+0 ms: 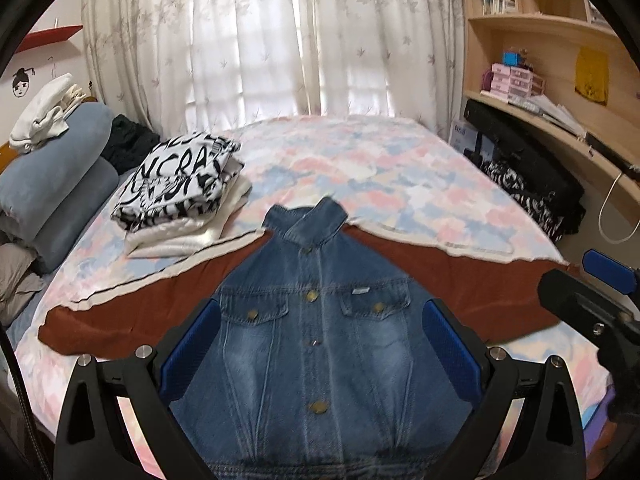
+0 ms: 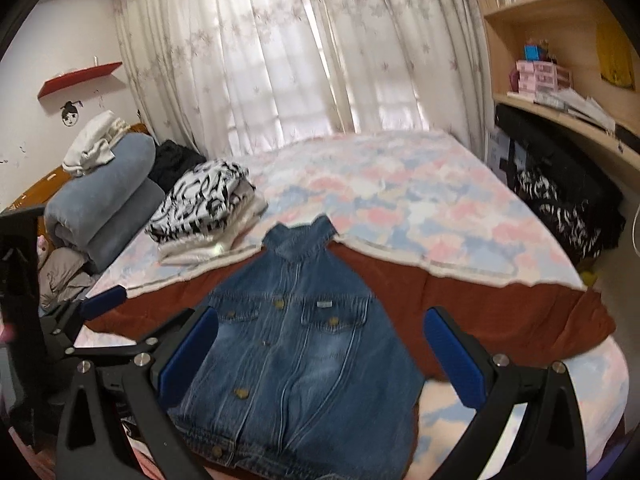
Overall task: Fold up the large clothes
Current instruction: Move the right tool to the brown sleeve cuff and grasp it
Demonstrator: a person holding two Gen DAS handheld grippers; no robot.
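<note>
The denim jacket (image 1: 316, 336) lies flat on the bed (image 1: 380, 168), front side up, buttoned along the centre placket. Its long axis runs from the near edge of the bed toward the curtain (image 1: 280, 40): the collar points away from the cameras toward the window, and the hem is nearest the grippers. The two chest pockets face up. The jacket rests on top of a rust-brown garment (image 1: 460, 280), which is spread crosswise under it, its long axis running left to right across the bed. The brown garment has a pale ribbed edge along its far side.

The left gripper (image 1: 320, 354) is positioned above the lower body of the jacket. Its jaws are spread wide, one blue pad on each side of the jacket front, and hold nothing.

The right gripper (image 2: 322, 356) is positioned above the right half of the jacket. Its jaws are likewise spread wide and hold nothing. Contact between either gripper and the fabric cannot be determined.

A stack of folded clothes (image 1: 180, 192) with a black-and-white top item sits on the bed to the left of the collar, apart from the jacket. Rolled grey bedding (image 1: 56, 184) lies further left.
</note>
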